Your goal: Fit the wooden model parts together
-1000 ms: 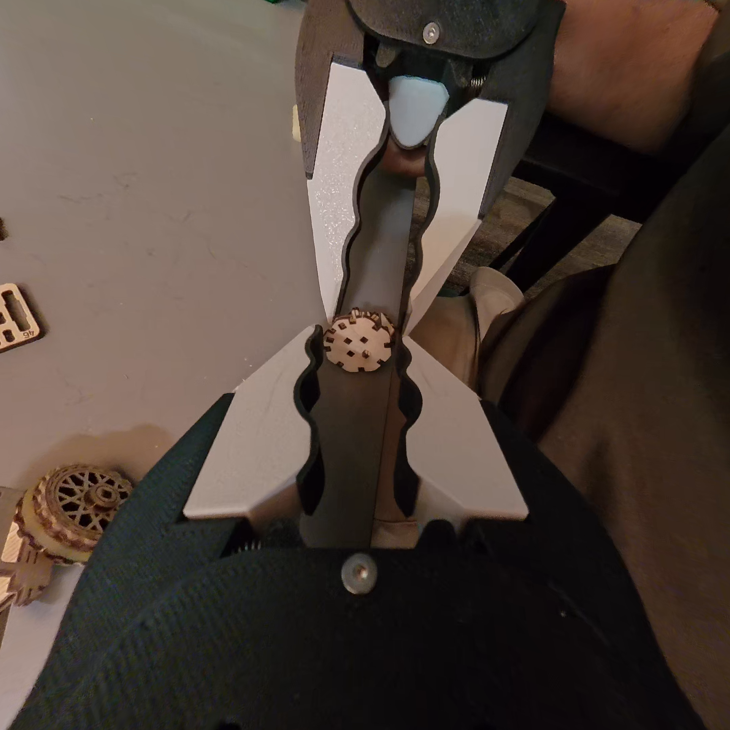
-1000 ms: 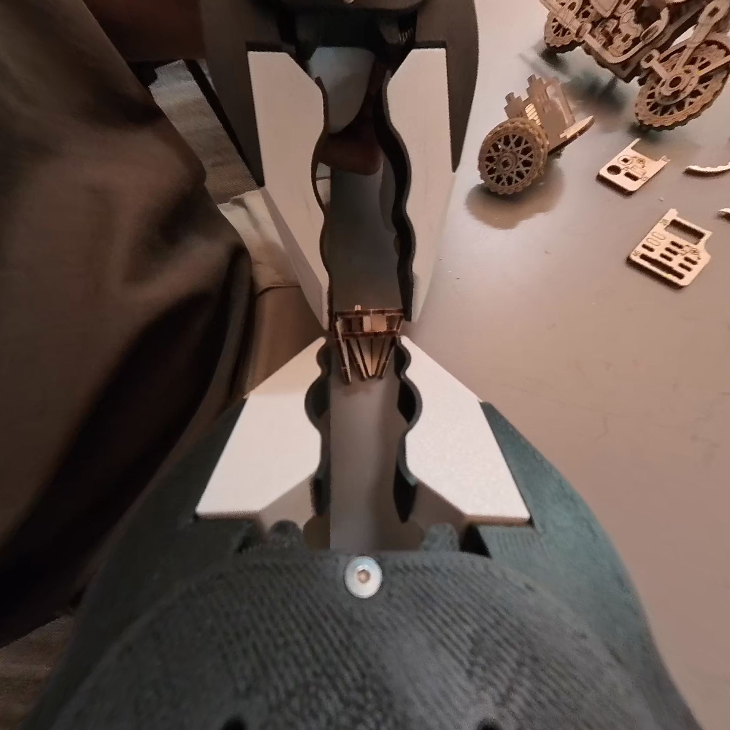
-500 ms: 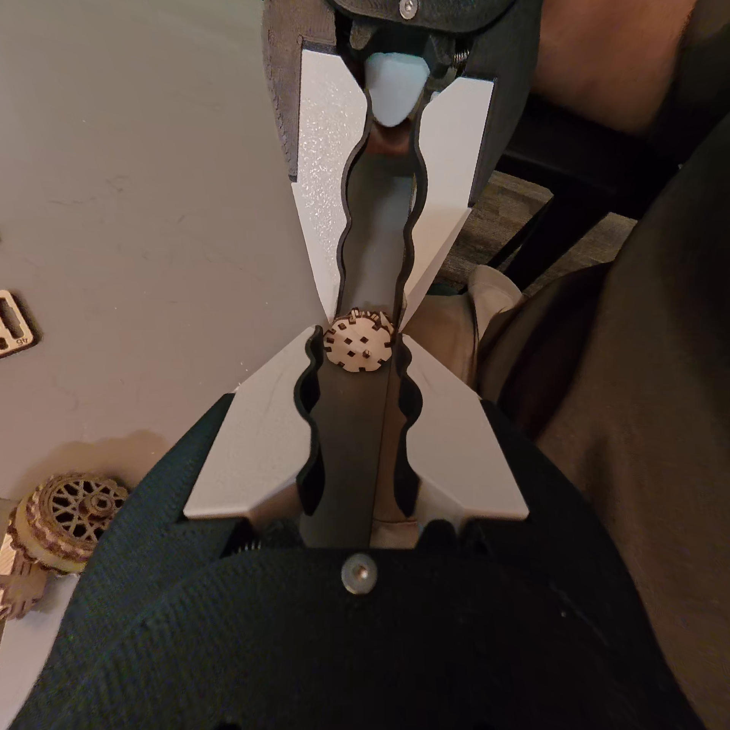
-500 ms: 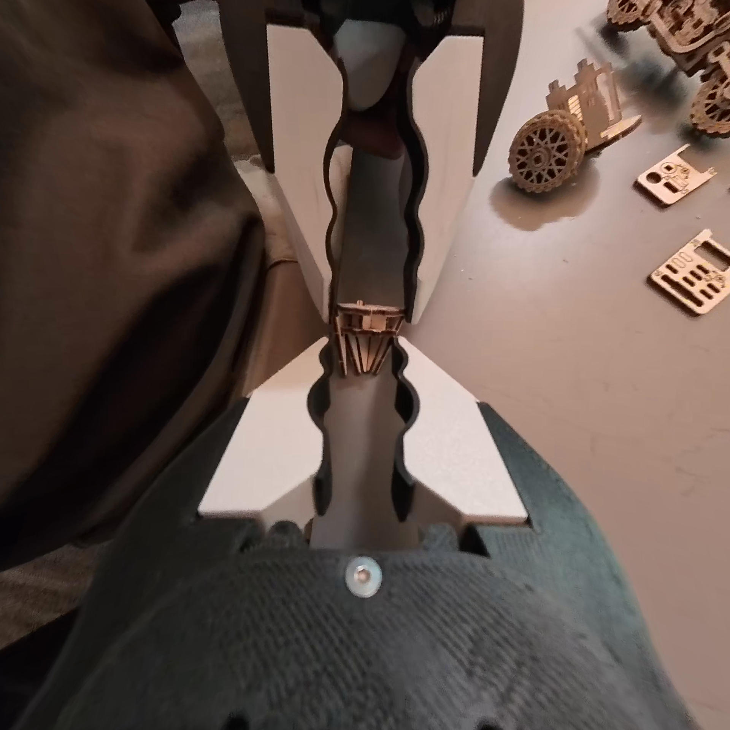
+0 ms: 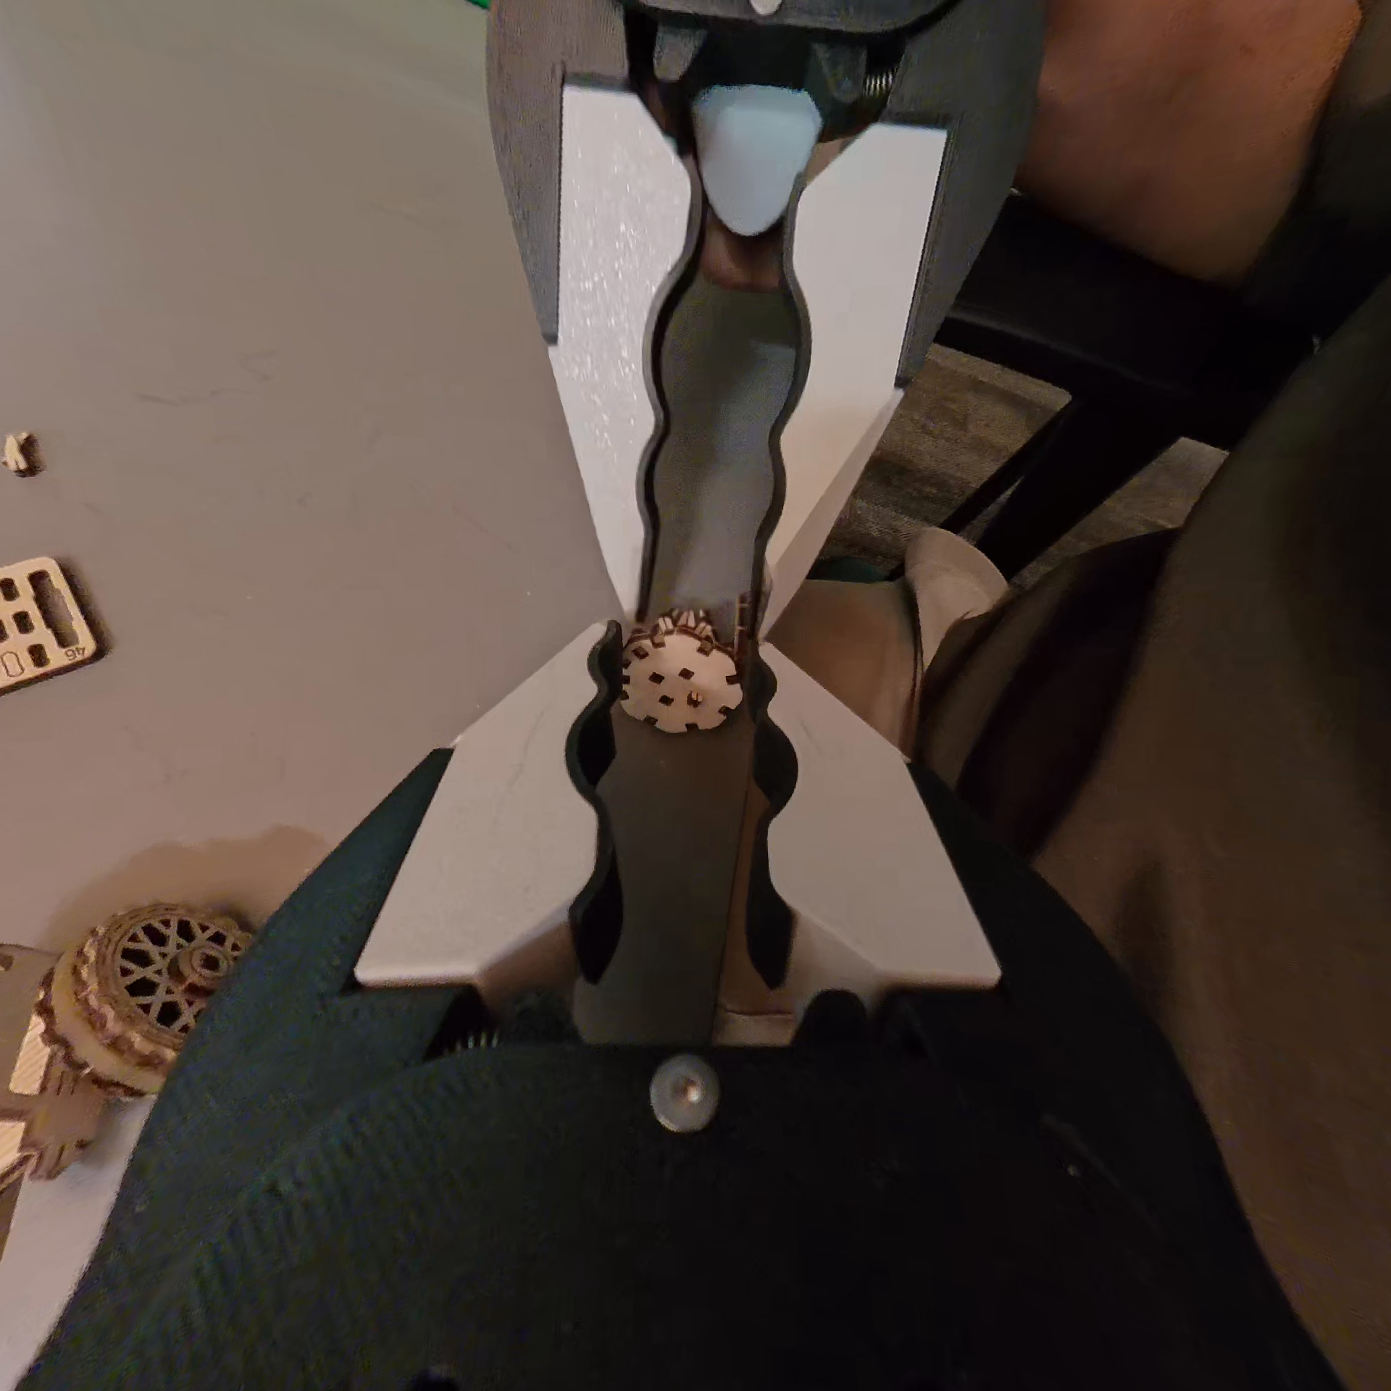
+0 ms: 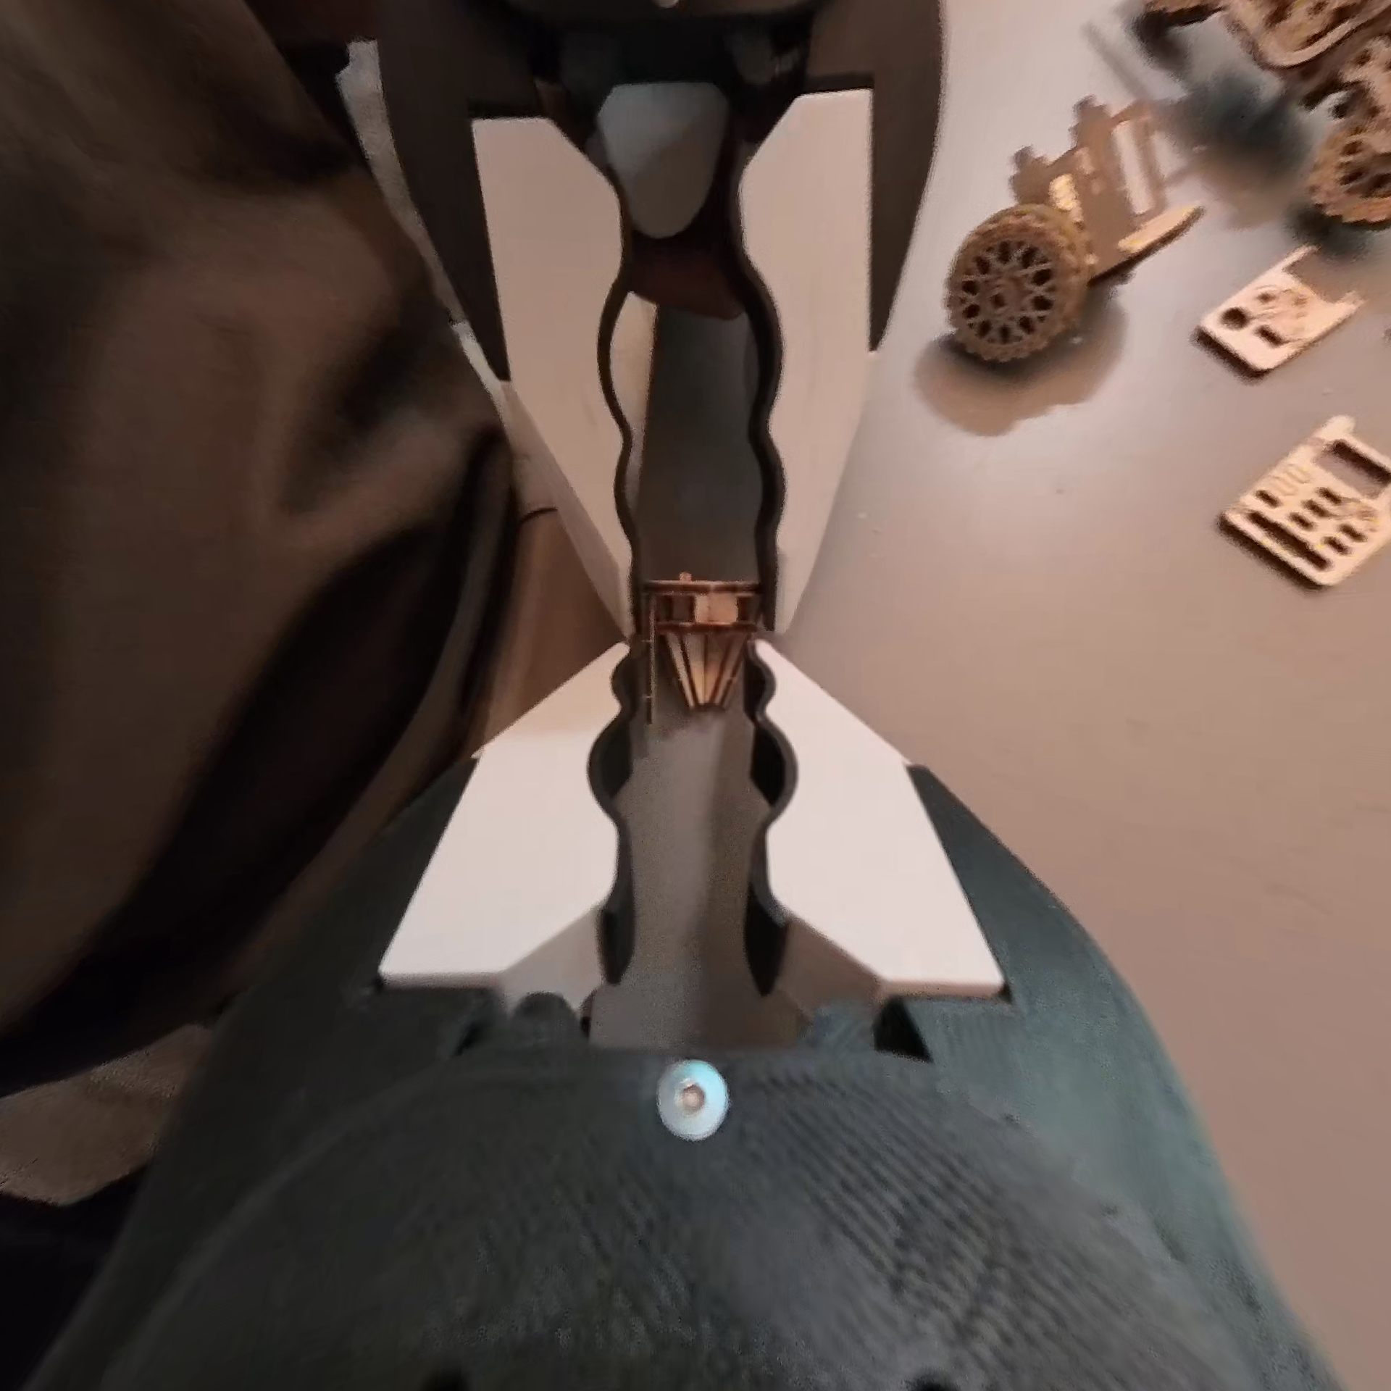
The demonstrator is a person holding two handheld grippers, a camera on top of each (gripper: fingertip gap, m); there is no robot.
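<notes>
My left gripper (image 5: 683, 655) is shut on a small round wooden disc (image 5: 681, 689) with notched rim and square holes. My right gripper (image 5: 700, 602) comes in from the top of the left wrist view and meets the left one tip to tip. In the right wrist view my right gripper (image 6: 694, 655) is shut on a ribbed, cone-shaped wooden part (image 6: 704, 674). That part butts against the drum-like piece (image 6: 704, 606) between the left gripper's tips (image 6: 701, 602). The two parts touch, held in the air at the edge of the grey table (image 5: 263, 301).
A wooden wheel assembly (image 5: 150, 986) (image 6: 1009, 286) lies on the table, with flat perforated wooden sheets (image 5: 38, 625) (image 6: 1310, 504) (image 6: 1272, 316) nearby. A larger wooden model (image 6: 1347, 158) sits blurred at the back. A person's brown clothing (image 6: 188, 451) is close beside the grippers. The grippers are tip to tip, or close to it. Both grippers' tips are roughly 20 cm from the larger wooden model (image 6: 1347, 158).
Both grippers stay shut and tip to tip. The right gripper has pushed closer in the left wrist view, and the right wrist view has swung slightly and is blurred. The disc sits slightly more tilted.
</notes>
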